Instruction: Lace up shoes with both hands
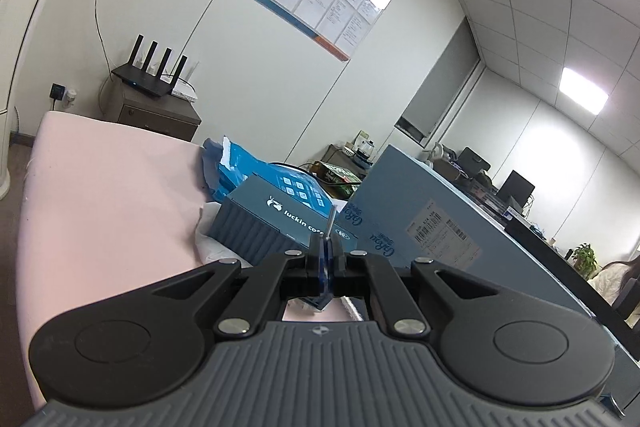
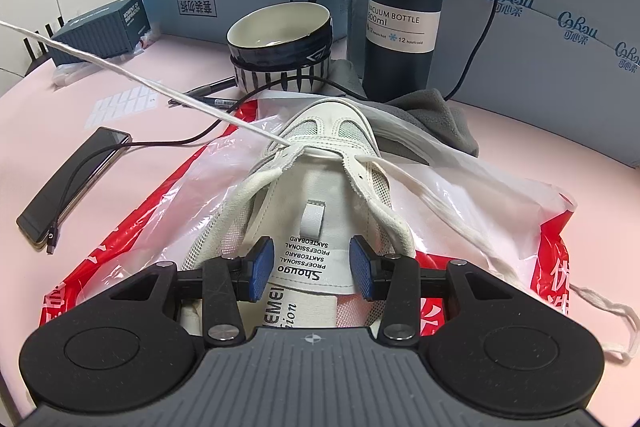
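A white sneaker (image 2: 332, 135) lies on a red and clear plastic bag (image 2: 500, 195), toe pointing away, in the right wrist view. One white lace (image 2: 160, 83) runs taut from its lowest eyelets up to the far left. The other lace end (image 2: 460, 219) trails slack to the right over the bag. My right gripper (image 2: 312, 263) is open, its blue pads either side of the shoe's tongue (image 2: 308, 187), holding nothing. My left gripper (image 1: 325, 259) is raised above the table and shut on the lace tip (image 1: 330, 221), which sticks out past its pads.
Behind the shoe stand a striped bowl (image 2: 280, 43), a dark vacuum bottle (image 2: 404, 7), a grey cloth (image 2: 440, 115) and a blue cardboard wall (image 2: 540, 39). A phone with a cable (image 2: 72, 183) and pens (image 2: 212, 89) lie left. A grey coffee box (image 1: 272, 219) sits on the pink table (image 1: 100, 207).
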{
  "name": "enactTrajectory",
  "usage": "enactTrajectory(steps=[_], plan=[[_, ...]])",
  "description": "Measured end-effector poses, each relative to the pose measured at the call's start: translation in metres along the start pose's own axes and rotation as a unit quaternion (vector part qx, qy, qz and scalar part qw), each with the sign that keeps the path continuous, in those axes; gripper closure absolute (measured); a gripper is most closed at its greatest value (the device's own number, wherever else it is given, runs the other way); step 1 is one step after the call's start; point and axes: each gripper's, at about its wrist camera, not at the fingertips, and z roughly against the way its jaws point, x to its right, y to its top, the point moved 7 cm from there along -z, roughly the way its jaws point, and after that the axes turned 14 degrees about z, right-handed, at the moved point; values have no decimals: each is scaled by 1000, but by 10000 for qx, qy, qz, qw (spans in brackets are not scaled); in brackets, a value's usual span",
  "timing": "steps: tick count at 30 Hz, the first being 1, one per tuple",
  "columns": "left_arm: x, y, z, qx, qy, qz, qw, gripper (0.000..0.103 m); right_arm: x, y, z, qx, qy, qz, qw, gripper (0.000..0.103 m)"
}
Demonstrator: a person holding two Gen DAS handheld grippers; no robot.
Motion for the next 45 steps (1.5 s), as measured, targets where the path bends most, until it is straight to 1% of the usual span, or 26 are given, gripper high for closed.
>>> enactTrajectory(steps=[2,4,6,7,8,10,12,13,14,15,16,17,18,19,21,23,25,26,31,32,34,36,39,42,45], plan=[[0,-1,1,-65,-24,-6,10000,102,0,1,3,68,35,-10,10000,64],[9,-10,1,-354,-283,-49,9990,102,-1,1,6,136,71,-20,9999,64],[22,-22,6,-642,-613,-151,9959,102,-1,2,10,204,106,-30,9997,63],[30,-29,8,-792,-790,-200,9935,102,-1,3,11,238,124,-35,9996,63],[37,-36,11,-941,-966,-249,9906,102,-1,3,13,273,141,-40,9995,59],[54,-52,18,-1229,-1267,-323,9838,102,-2,4,17,348,185,-67,9992,58],[72,-70,25,-1452,-1513,-386,9770,102,1,2,29,522,295,-230,9979,54],[81,-79,28,-1562,-1634,-418,9732,102,3,2,35,616,345,-320,9970,51],[88,-89,31,-1738,-1765,-448,9678,102,6,0,42,695,375,-400,9961,50],[97,-101,34,-1882,-1861,-520,9629,101,10,-1,49,814,427,-507,9945,47],[105,-114,37,-2025,-1956,-592,9577,100,13,-2,58,1003,515,-660,9914,41],[111,-127,39,-2189,-2043,-687,9516,99,17,-3,66,1191,602,-814,9877,24],[118,-143,40,-2393,-2099,-756,9450,97,22,-3,75,1375,626,-952,9839,15],[125,-158,41,-2596,-2154,-825,9378,96,26,-4,84,1549,541,-1065,9807,15],[137,-193,39,-2949,-2136,-995,9260,93,35,-5,98,1793,518,-1299,9738,15],[148,-226,38,-3299,-2132,-1190,9119,74,42,-7,103,1842,475,-1433,9712,15],[158,-253,37,-3499,-2030,-1412,9035,29,46,-10,105,1786,376,-1429,9728,15],[164,-267,36,-3598,-1978,-1522,8990,25,47,-12,105,1752,362,-1435,9733,14],[188,-295,36,-3897,-2217,-1463,8818,24,52,-27,104,1584,369,-1555,9744,13],[190,-297,38,-3912,-2254,-1453,8804,24,53,-32,105,1555,362,-1602,9741,12],[191,-303,45,-4025,-2293,-1573,8722,23,56,-39,105,1508,308,-1682,9737,12],[184,-315,60,-4210,-2297,-1925,8561,23,59,-46,105,1454,200,-1740,9737,10],[169,-341,82,-4158,-2237,-2808,8356,23,65,-56,105,1363,46,-1853,9732,10],[157,-370,96,-4124,-2063,-3561,8128,23,67,-60,104,1309,48,-1863,9737,10],[150,-380,98,-4056,-1957,-3690,8131,24,67,-58,104,1332,103,-1821,9742,10]])
